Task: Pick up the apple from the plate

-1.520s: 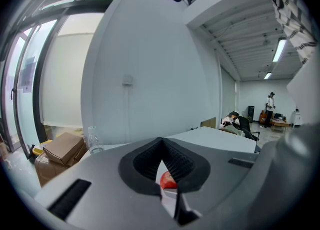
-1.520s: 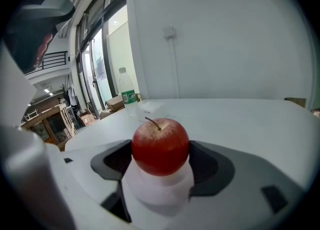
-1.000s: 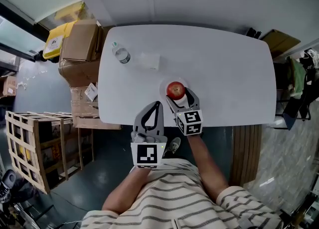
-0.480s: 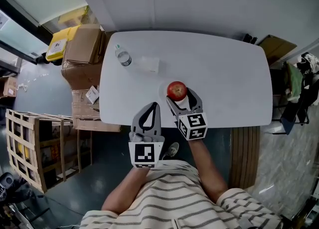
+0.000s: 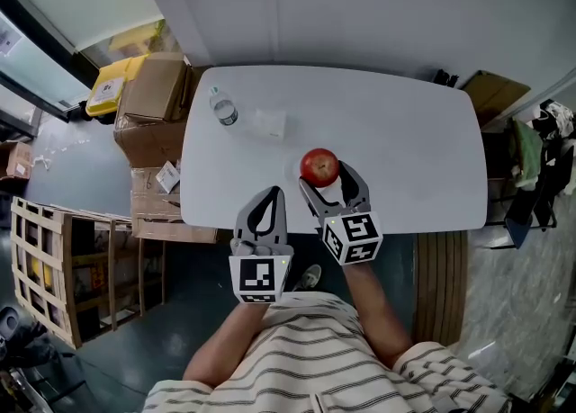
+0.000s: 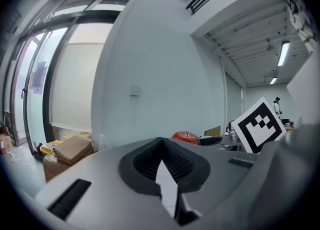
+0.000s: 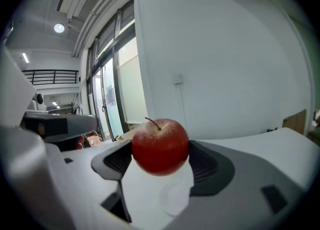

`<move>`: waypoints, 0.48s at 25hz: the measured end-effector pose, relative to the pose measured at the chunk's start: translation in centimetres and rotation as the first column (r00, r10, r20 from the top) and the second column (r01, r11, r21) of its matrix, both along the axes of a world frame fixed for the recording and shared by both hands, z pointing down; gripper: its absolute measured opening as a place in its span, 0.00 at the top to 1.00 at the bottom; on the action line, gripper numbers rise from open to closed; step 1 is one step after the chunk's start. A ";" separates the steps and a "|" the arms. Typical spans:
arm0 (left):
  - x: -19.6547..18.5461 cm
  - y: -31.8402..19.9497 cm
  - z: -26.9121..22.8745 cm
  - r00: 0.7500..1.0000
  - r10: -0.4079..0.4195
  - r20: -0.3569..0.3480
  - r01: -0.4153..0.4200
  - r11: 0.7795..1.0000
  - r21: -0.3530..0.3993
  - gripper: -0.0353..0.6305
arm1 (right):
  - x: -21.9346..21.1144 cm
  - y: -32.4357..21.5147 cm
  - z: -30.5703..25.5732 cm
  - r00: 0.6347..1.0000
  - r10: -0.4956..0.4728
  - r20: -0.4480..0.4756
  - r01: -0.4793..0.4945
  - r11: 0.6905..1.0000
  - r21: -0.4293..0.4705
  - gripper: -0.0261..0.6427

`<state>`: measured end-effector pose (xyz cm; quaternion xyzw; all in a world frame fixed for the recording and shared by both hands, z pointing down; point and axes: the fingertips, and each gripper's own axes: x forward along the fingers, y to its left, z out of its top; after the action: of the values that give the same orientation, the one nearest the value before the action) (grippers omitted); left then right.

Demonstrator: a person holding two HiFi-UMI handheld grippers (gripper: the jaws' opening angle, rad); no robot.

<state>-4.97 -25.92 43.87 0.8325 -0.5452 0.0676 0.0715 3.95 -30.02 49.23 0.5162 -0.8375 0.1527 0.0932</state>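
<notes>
The left tongs (image 5: 277, 192) hung off the near edge of the tabletop (image 5: 405, 150), jaws pressed together on nothing, presumably out of the way because one hand sufficed. To their right, the right tongs (image 5: 326, 179) were clamped on the red apple (image 5: 319, 166), apparently just above the plate (image 7: 173, 196). The plate showed only as a faint pale disc on white, so I could not tell whether the fruit had cleared it.
</notes>
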 end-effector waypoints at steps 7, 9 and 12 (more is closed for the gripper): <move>0.0 0.6 -1.0 1.000 -0.005 -0.010 0.005 1.000 0.024 0.94 | -0.1 1.1 -3.0 1.000 -0.013 0.021 0.012 0.999 0.046 0.40; -0.1 0.6 -1.3 1.000 -0.007 -0.008 0.007 0.999 0.031 0.94 | -0.2 1.4 -4.0 0.999 -0.017 0.027 0.015 0.998 0.063 0.40; -0.2 0.7 -1.8 1.000 -0.008 -0.010 0.009 0.999 0.040 0.94 | -0.3 1.8 -5.4 0.999 -0.020 0.031 0.017 0.996 0.087 0.40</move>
<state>-5.19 -25.18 42.06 0.8318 -0.5496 0.0525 0.0579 3.65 -28.25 43.84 0.5095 -0.8495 0.1237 0.0586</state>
